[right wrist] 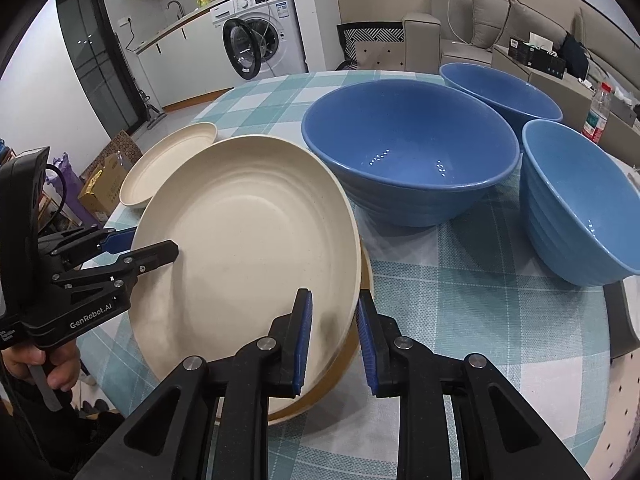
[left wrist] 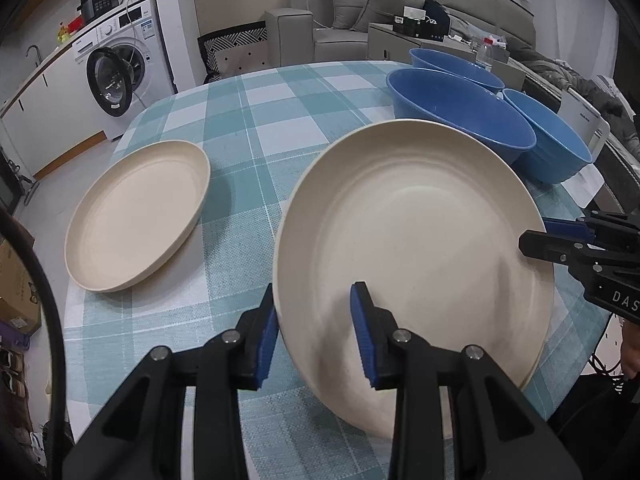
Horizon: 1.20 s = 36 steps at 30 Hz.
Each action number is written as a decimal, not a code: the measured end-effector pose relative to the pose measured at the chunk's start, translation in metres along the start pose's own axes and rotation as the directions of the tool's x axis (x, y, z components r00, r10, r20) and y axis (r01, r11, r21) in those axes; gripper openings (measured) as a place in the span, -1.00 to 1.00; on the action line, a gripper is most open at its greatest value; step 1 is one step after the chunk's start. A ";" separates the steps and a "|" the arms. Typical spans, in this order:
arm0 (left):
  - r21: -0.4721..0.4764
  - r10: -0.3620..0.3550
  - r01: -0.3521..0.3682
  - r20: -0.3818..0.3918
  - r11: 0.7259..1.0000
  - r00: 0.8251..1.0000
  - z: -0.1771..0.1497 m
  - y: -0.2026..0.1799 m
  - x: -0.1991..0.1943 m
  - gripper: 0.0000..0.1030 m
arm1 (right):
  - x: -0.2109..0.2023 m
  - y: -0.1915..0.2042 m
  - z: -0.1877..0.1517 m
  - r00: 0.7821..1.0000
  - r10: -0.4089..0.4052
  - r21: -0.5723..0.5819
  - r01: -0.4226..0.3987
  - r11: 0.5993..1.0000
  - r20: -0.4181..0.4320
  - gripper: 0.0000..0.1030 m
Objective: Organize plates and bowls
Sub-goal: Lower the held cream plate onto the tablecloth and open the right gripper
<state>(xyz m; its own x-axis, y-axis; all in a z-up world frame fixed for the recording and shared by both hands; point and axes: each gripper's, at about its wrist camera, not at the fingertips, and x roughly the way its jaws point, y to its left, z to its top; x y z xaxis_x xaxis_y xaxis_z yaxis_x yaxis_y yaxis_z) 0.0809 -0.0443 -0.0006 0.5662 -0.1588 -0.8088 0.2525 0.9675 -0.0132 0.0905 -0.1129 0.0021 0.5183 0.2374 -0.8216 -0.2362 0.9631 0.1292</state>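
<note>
A cream plate is held by both grippers at opposite rims, tilted a little over the checked tablecloth. My left gripper is shut on its left rim. My right gripper is shut on its right rim. Under the held plate, the tan rim of another plate peeks out. A further cream plate lies flat to the left. Three blue bowls stand behind and to the right: a large one, a far one and a near-right one.
The round table's edge curves close on the right, beside a white perforated board. A plastic bottle stands beyond the bowls. A washing machine, a grey sofa and cardboard boxes surround the table.
</note>
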 end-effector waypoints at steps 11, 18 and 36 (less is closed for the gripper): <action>0.039 0.015 -0.014 -0.024 0.999 1.000 -0.003 -0.009 0.004 -0.30 | 0.001 0.005 -0.006 0.999 -0.041 -0.041 0.041 0.998 -0.008 -0.42; 0.068 0.039 -0.038 -0.025 0.997 0.999 -0.005 -0.013 0.005 -0.25 | 0.006 0.010 -0.009 0.996 -0.092 -0.086 0.091 0.992 -0.006 -0.42; 0.093 0.047 -0.042 -0.046 0.995 0.998 -0.006 -0.014 0.011 -0.10 | 0.021 0.011 -0.017 0.993 -0.108 -0.121 0.103 0.987 -0.040 -0.32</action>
<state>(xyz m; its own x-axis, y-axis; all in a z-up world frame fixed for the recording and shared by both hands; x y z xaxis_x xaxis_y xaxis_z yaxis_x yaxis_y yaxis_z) 0.0789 -0.0581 -0.0123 0.5407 -0.1041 -0.8347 0.2998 0.9510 0.0756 0.0850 -0.0998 -0.0234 0.5073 0.1263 -0.8524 -0.2795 0.9598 -0.0242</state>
